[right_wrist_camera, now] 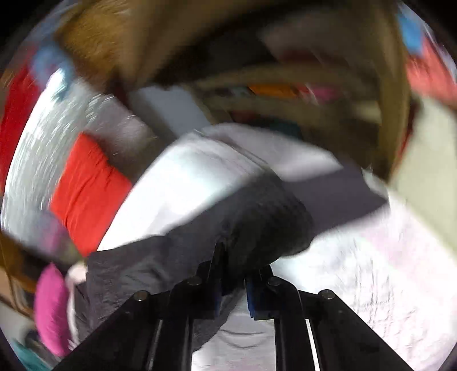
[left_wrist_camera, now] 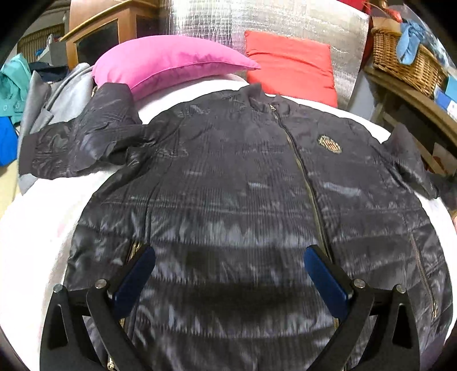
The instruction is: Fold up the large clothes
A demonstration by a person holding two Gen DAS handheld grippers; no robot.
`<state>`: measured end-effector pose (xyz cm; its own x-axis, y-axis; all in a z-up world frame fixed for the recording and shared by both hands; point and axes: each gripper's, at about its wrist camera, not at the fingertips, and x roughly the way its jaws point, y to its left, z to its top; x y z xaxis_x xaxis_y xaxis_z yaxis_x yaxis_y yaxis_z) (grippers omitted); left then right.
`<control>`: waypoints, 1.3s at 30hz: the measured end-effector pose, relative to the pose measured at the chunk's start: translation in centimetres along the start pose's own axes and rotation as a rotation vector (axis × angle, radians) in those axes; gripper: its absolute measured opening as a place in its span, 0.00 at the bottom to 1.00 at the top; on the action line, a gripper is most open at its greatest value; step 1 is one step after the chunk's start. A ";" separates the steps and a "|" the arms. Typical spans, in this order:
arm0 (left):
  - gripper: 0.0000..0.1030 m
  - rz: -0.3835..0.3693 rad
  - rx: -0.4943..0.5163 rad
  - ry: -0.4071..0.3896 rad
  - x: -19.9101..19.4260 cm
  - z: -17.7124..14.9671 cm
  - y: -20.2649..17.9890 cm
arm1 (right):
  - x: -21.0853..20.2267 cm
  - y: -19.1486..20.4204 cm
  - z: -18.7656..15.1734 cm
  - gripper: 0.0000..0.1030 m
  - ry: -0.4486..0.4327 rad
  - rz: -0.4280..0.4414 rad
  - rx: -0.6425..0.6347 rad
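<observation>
The left gripper [left_wrist_camera: 228, 265] is hovering over the near hem of a dark quilted jacket [left_wrist_camera: 228, 185], its two blue pads [left_wrist_camera: 134, 281] standing wide apart with nothing between them. The jacket is lying front-up and zipped on a white bed cover [left_wrist_camera: 37, 228], its collar [left_wrist_camera: 258, 95] pointing toward the far end. A small embroidered badge [left_wrist_camera: 330, 143] is showing on the chest to the right of the zip. The left sleeve [left_wrist_camera: 80, 142] is lying bent across the bed's left edge; the right sleeve [left_wrist_camera: 411, 162] is stretching toward the right edge.

In the blurred right wrist view, the right gripper [right_wrist_camera: 232, 282] is pinching dark jacket fabric [right_wrist_camera: 251, 217], its pads drawn together on the cloth, and the fabric is bunching up just ahead of the fingers above the bed cover [right_wrist_camera: 385, 256].

Farther off, a pink pillow [left_wrist_camera: 168, 62] and a red pillow [left_wrist_camera: 288, 65] are leaning at the head of the bed against a silvery sheet [left_wrist_camera: 285, 20]. A wicker basket [left_wrist_camera: 405, 60] is sitting on a wooden shelf at the far right, and grey clothes [left_wrist_camera: 57, 100] are heaped at the far left.
</observation>
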<state>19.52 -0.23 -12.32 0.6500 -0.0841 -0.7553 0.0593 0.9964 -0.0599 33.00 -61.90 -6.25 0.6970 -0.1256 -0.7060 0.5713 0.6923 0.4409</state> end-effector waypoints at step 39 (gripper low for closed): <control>1.00 -0.051 -0.288 -0.119 -3.2 4.1 5.4 | -5.5 24.6 -28.1 0.89 0.098 0.286 -0.687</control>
<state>20.89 5.37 -7.54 0.7365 -0.1172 -0.6662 -0.1120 0.9502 -0.2909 31.02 -24.25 -7.12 0.7175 0.1679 -0.6760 -0.0481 0.9801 0.1924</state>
